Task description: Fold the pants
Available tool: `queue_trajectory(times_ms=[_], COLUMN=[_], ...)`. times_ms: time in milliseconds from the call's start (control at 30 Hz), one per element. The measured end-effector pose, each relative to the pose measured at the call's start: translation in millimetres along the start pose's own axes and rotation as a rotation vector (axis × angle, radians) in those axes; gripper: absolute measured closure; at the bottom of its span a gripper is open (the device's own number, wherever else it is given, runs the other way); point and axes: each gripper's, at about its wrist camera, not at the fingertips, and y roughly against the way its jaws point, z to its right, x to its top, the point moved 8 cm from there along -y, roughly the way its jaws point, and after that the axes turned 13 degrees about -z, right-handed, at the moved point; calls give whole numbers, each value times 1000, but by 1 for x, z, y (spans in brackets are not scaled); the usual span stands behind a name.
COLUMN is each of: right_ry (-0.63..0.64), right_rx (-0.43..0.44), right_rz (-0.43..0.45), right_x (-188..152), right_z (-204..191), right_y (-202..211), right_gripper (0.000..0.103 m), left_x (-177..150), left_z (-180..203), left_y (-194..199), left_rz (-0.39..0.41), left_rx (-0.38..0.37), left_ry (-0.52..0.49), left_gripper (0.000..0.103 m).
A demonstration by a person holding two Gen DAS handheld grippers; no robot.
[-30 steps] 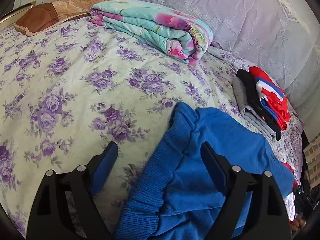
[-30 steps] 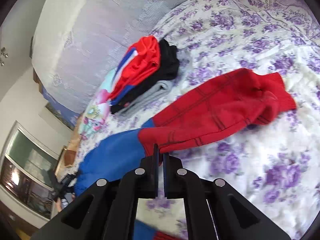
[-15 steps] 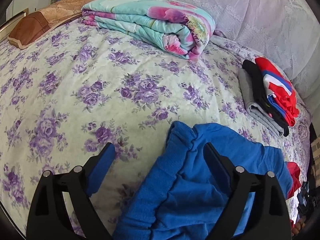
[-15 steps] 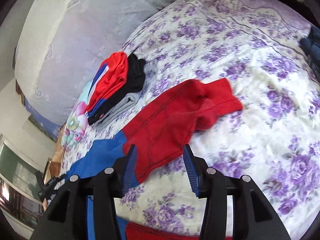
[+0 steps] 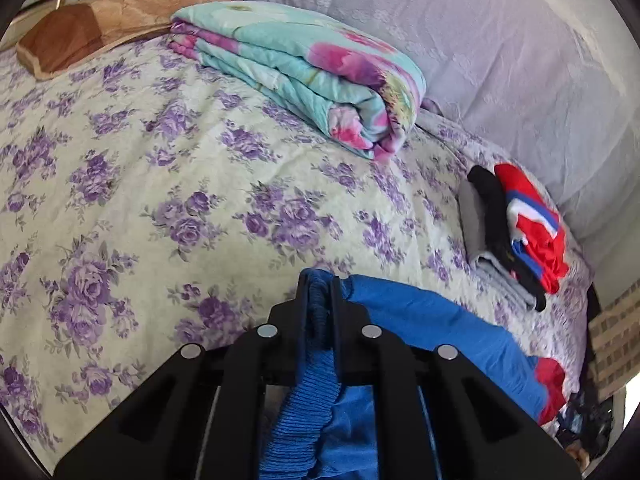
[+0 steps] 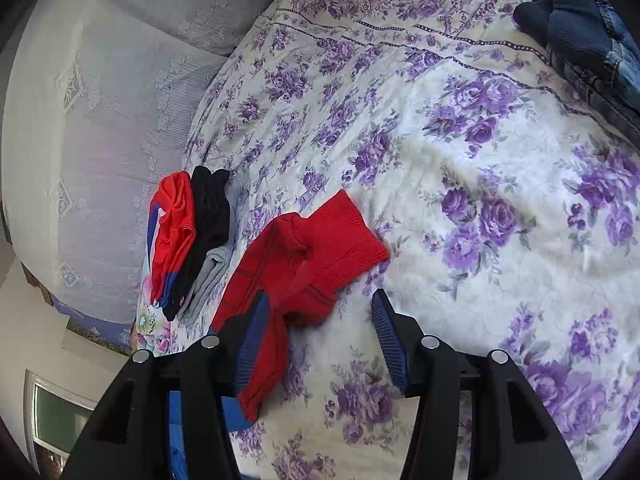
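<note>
Blue ribbed knit forms the waistband (image 5: 316, 364) of the pants (image 5: 440, 332), which lie on the floral bedspread (image 5: 160, 184). The garment is blue at the waist and red at the legs. No brand, label or legible writing shows on it.

Left gripper (image 5: 320, 292): the jaws have just closed and now stand together, clamped on the bunched waistband. The ribbed band runs up between the two black fingers and hangs down below them. The blue body of the pants spreads away to the right of the fingers, ending in a red patch near the edge of the bed.

Right gripper (image 6: 316, 320): the jaws have just been opening and stand apart. The red leg (image 6: 304, 264) lies partly between them, against the left blue-padded finger (image 6: 250, 344); the right finger (image 6: 390, 340) is over bare bedspread, clear of the cloth. The pads do not press on the leg. The ribbed red cuff (image 6: 352, 236) lies just beyond the fingertips.

Surroundings: a stack of folded clothes (image 5: 516, 232) in red, black and grey lies near the pants. A folded turquoise quilt (image 5: 312, 76) with pink flowers lies farther off, with a brown pillow (image 5: 80, 32) beyond it. Dark denim (image 6: 588, 28) lies at the far corner in the right wrist view.
</note>
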Motion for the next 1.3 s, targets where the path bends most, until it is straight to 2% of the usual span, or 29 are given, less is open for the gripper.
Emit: queue_trajectory(times_ms=[67,167,233,300,333,367,400,467,500,567,633,700,733,767,800,833,900,967,1000,1067,1133,1200,1300], right_ry=[-2,-10,17,117,203,255,271,235,202,164,155,180,207,243,284,335,406,397,403,428,462,493,536], right_rx=[4,13,25,-11,-67,-118,-172,-273,-293,-239,-228,-237,-208,-170,-146,-141,-171,-243,-257,-254,-195,-142,-107], right_rz=[-11,-17,12,122,178,194,180,113,65,78,178,276,289,272,233,173,34,-65,-29,77,155,159,160], right_x=[5,15,22,25,24,23,23,28,29,29,26,17,10,-1,-11,-24,-50,-65,-69,-72,-83,-102,-135], right_z=[-3,-5,-9,-24,-35,-42,-41,-20,-7,-5,-12,-22,-29,-37,-45,-50,-49,-32,-33,-47,-66,-78,-83], right_y=[-10,-28,-32,-12,-1,3,0,-20,-31,-26,2,31,40,43,41,33,4,-23,-19,4,32,51,72], right_gripper=[49,50,82,83,83,83,82,77,75,72,60,56,56,55,46,32,25,25,28,27,26,23,19], left_x=[0,-2,-3,-3,-2,-2,-1,0,1,2,1,-5,-9,-16,-23,-31,-50,-68,-77,-94,-110,-124,-145], left_z=[-5,-1,-1,-3,-5,-6,-7,-10,-11,-16,-24,-29,-30,-31,-32,-35,-44,-57,-63,-77,-85,-88,-87], left_y=[-14,-19,-17,-17,-17,-18,-21,-25,-25,-22,-11,14,28,44,59,74,107,137,150,170,185,196,202], left_rz=[-34,-3,6,7,5,0,-5,0,6,11,20,36,46,49,45,41,59,96,112,126,130,148,150], left_rx=[7,87,104,90,81,80,88,122,141,161,137,96,76,71,83,105,171,249,272,283,284,291,287], left_ry=[16,-38,-47,-36,-30,-23,-20,-17,-15,8,54,79,75,60,37,11,-39,-70,-76,-77,-76,-92,-124], left_gripper=[93,91,90,89,88,87,86,73,67,41,39,39,39,39,39,39,35,27,26,26,26,26,25])
